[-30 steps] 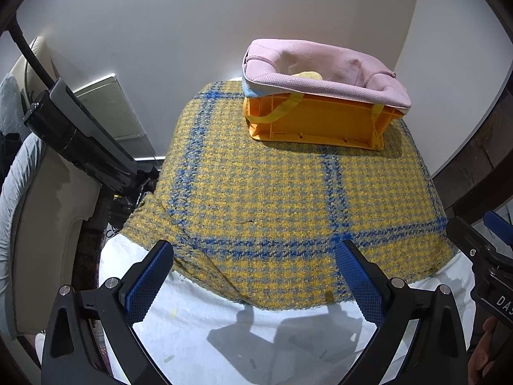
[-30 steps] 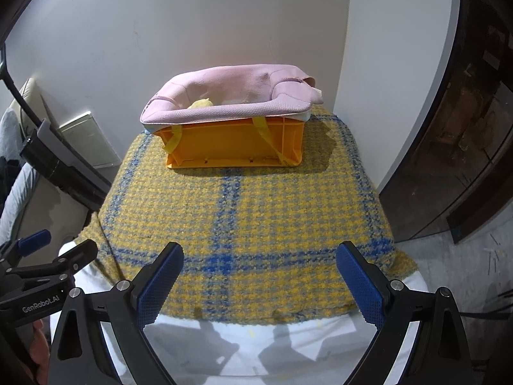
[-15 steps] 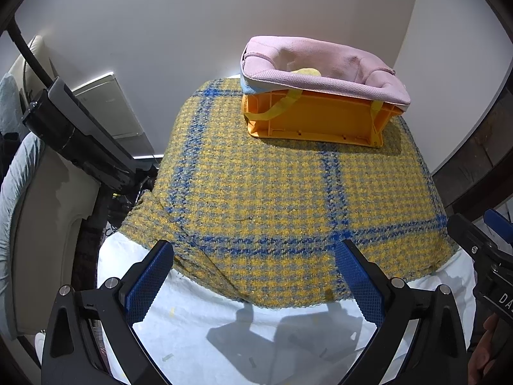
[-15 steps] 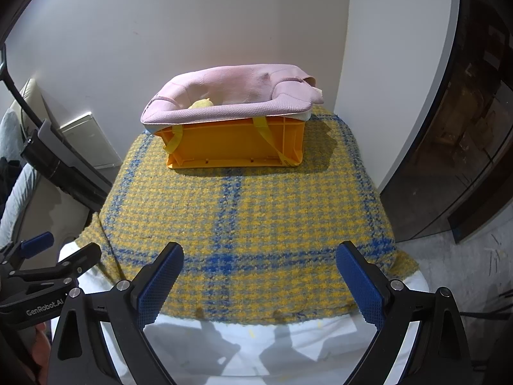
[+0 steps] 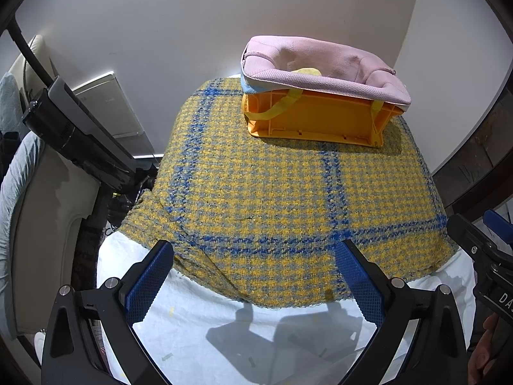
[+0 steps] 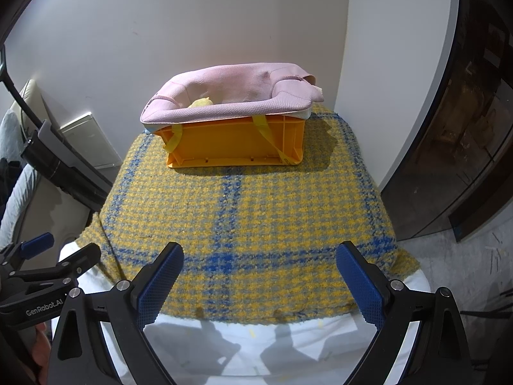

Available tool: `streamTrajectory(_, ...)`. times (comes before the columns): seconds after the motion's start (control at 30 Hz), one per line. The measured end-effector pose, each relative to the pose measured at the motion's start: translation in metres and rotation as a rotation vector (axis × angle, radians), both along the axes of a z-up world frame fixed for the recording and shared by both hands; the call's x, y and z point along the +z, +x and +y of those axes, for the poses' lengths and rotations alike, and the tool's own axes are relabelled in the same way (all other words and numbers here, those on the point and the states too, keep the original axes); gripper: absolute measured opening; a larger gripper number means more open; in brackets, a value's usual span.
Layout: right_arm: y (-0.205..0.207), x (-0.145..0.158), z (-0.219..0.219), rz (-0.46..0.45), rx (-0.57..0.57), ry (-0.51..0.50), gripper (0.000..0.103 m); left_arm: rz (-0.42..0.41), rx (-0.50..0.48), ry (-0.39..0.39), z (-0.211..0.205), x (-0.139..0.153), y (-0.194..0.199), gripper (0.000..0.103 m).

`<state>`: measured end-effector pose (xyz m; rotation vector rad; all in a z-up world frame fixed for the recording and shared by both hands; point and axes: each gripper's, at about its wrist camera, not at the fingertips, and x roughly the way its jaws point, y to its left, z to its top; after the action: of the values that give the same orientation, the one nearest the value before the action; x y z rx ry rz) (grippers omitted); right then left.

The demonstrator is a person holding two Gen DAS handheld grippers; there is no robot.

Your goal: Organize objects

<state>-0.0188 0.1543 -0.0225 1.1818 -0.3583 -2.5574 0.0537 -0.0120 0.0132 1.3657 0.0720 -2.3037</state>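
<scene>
Nearest to me, my left gripper [image 5: 255, 276] and my right gripper [image 6: 259, 279] both hang above the near edge of a table, tilted downward toward it. Each has its two blue-padded fingers spread wide apart, with nothing between them and nothing touching the pads. My two grippers sit side by side: in the left wrist view the right one shows at the far right edge, and in the right wrist view the left one [image 6: 54, 256] shows at the lower left.

Directly below the fingers lies a strip of white sheet [image 5: 224, 337] carrying the grippers' shadows. Just beyond it starts a thick woven blanket [image 6: 256, 211], yellow and grey houndstooth crossed by blue stripes. It covers the rest of the tabletop and droops over the left and right edges. Its broad middle is bare.

At the far end of the blanket, close to the white wall [image 6: 160, 32], stands an orange plastic crate [image 6: 234, 142]. A pink fabric bag [image 6: 231, 96] lines it, its rim folded outward over the crate's top edge, with yellow straps hanging down the front. A small pale yellow object [image 6: 200, 102] peeks from inside the bag; I cannot tell what it is.

To the left of the table stands a black, slanted piece of equipment [image 5: 77, 134]. To the right, a dark wooden cabinet [image 6: 465, 128] stands beside open grey floor.
</scene>
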Motion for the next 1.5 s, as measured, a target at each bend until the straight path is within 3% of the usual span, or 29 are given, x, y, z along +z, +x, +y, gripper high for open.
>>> streamTrajectory(1.5, 0.0, -0.003, -0.0031, -0.006, -0.006, -0.01, 0.096, -0.005, 0.003, 0.008, -0.0003, -0.0038, 0.0025, 0.103)
